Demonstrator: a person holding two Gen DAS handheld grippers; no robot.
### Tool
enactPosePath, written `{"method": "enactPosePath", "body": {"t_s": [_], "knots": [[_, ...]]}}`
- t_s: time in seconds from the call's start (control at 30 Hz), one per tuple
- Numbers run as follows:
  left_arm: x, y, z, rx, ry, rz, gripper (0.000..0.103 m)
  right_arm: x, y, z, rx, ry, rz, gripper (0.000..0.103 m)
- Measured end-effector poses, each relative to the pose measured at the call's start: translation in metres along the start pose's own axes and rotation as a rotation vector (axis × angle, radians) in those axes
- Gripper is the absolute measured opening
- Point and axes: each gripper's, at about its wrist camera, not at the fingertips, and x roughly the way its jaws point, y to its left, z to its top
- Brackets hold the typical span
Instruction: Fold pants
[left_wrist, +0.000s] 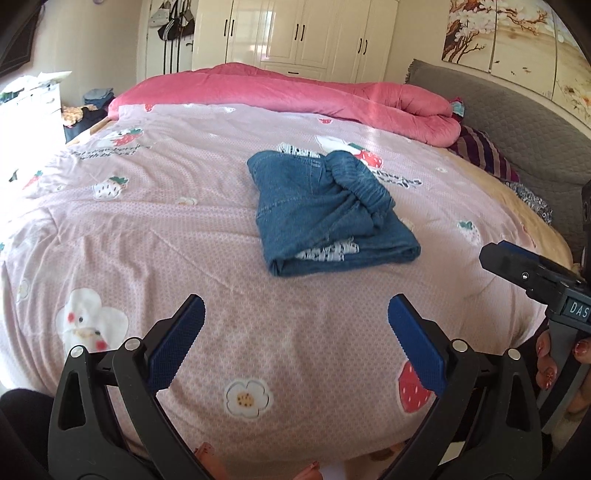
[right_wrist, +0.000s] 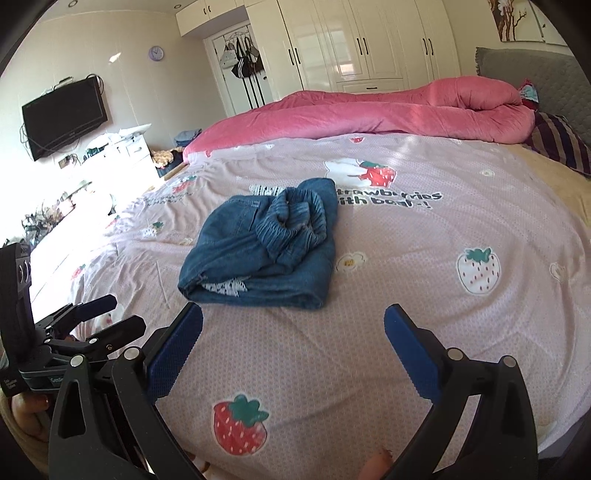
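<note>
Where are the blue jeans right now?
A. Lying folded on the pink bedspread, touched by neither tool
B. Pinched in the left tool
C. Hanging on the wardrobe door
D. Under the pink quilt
A: the jeans lie in a folded bundle on the bedspread, while the left tool and right tool both stand open, short of them.

Both wrist views low over near bed edge, facing headward, sharing folded pants (left_wrist: 328, 210) mid-bed (right_wrist: 424, 280)

the blue denim pants (left_wrist: 325, 214) lie folded into a compact, roughly square bundle on the bed, ribbed elastic waistband bunched on top, a white patterned lining peeking from the near fold.
</note>
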Motion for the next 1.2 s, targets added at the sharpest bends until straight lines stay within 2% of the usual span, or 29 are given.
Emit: {"method": "enactPosePath", "body": {"t_s": [0.2, 0.53, 1.2], "knots": [[-0.003, -0.003, -0.016, 0.008, 0.034, -0.005, 0.093, -0.005, 0.006, -0.015, -0.002, 0.021, 0.009, 0.098], [-0.002, -0.003, -0.022, 0.003, 0.041, 0.014, 0.093, -0.013, 0.007, -0.032, -0.035, 0.030, -0.061, 0.098], [0.001, -0.002, -0.020, -0.006, 0.045, 0.011, 0.093, -0.007, 0.001, -0.032, -0.021, 0.040, -0.070, 0.098]]}}
